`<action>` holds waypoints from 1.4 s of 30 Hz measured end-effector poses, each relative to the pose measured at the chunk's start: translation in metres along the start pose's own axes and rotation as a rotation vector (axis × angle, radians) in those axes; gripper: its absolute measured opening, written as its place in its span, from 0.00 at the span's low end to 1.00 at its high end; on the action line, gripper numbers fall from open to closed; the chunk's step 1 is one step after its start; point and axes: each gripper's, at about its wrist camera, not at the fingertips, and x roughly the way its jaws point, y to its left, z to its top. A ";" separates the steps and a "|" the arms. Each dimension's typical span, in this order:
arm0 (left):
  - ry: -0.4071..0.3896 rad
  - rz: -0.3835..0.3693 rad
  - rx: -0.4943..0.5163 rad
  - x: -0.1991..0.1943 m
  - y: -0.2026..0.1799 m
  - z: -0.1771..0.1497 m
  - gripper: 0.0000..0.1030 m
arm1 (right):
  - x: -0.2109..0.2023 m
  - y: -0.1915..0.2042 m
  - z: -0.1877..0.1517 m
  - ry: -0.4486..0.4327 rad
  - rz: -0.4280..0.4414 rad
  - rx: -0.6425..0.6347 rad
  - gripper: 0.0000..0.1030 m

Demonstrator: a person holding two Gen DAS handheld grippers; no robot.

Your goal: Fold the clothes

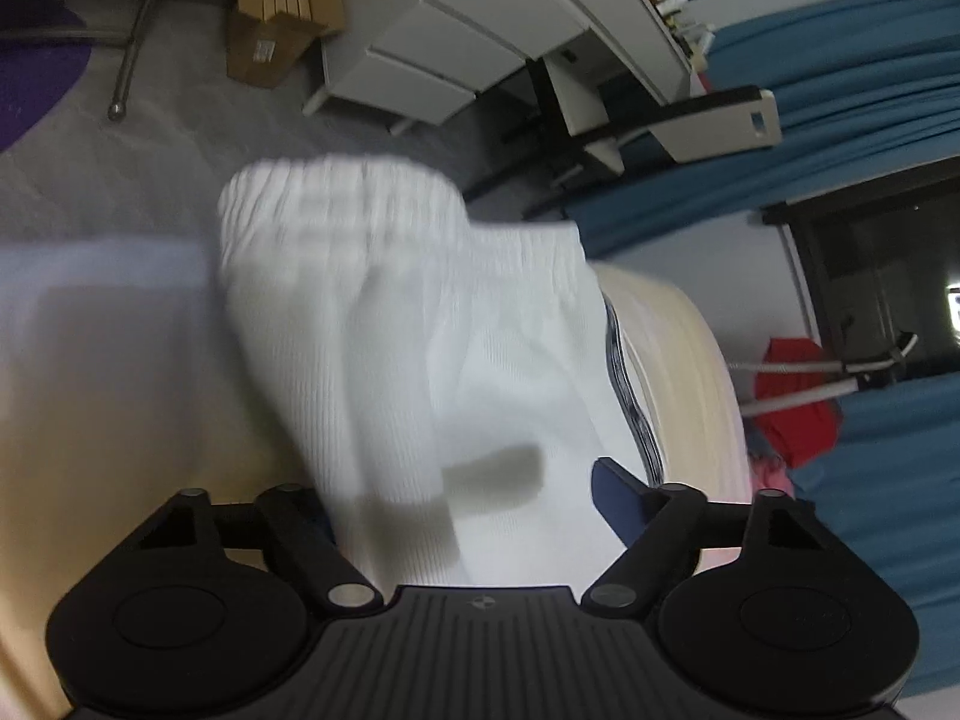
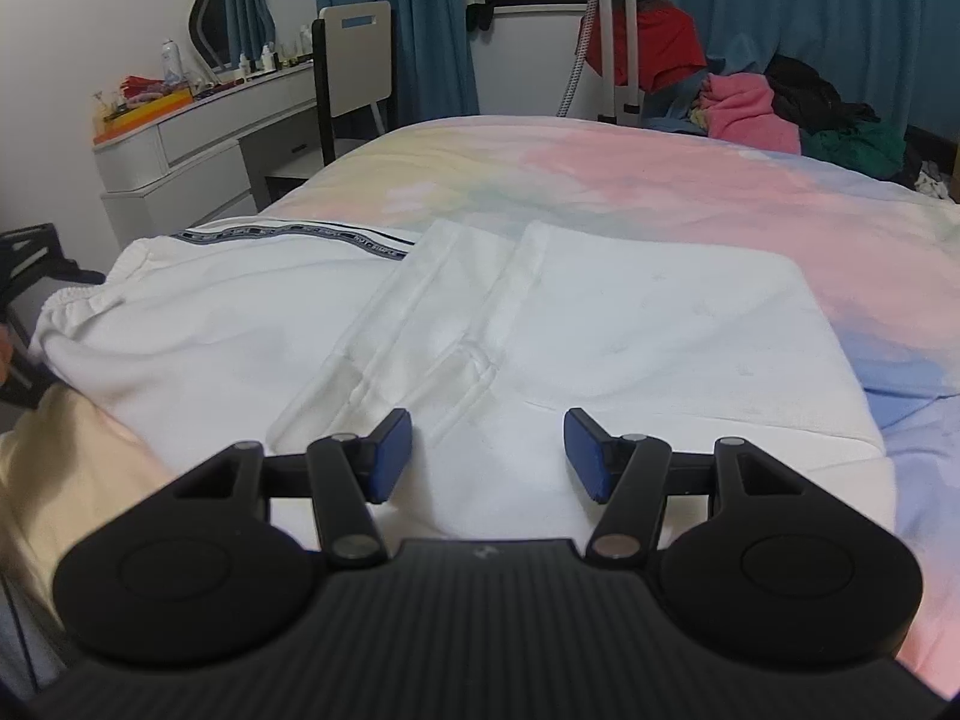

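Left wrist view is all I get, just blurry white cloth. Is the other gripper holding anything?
Observer: No. The right gripper is open, just above the white garment, gripping nothing.
Child: What is the cloth lying on?
Observer: A bed with a pastel cover.
Child: Does it look folded?
Observer: Partly. One side lies in a flat rectangle, and the waistband end is rumpled.

Garment (image 2: 228,324): white ribbed knit cloth, matt, with a woven printed tape trim. Bed (image 2: 660,180) cover: soft matt cloth, pastel dye. Grippers (image 2: 487,456): matt black plastic, ribbed body, shiny metal pivot pins, blue rubbery pads (image 2: 393,450). Box (image 1: 276,18): plain brown cardboard. Curtains (image 2: 810,6): blue cloth.
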 end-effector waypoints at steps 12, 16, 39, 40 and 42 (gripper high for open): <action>-0.261 0.025 0.344 -0.022 -0.070 -0.038 0.12 | 0.021 -0.014 -0.003 0.085 0.073 0.096 0.57; -0.352 0.017 0.461 -0.031 -0.101 -0.058 0.11 | 0.004 -0.030 0.002 0.026 -0.004 0.156 0.57; -0.514 -0.338 1.411 0.044 -0.286 -0.456 0.09 | -0.089 -0.208 -0.031 -0.316 -0.559 0.811 0.59; -0.507 -0.354 1.462 0.052 -0.289 -0.477 0.09 | -0.090 -0.215 -0.036 -0.318 -0.564 0.853 0.59; -0.492 -0.387 1.564 0.067 -0.296 -0.518 0.10 | -0.088 -0.225 -0.047 -0.314 -0.527 0.927 0.59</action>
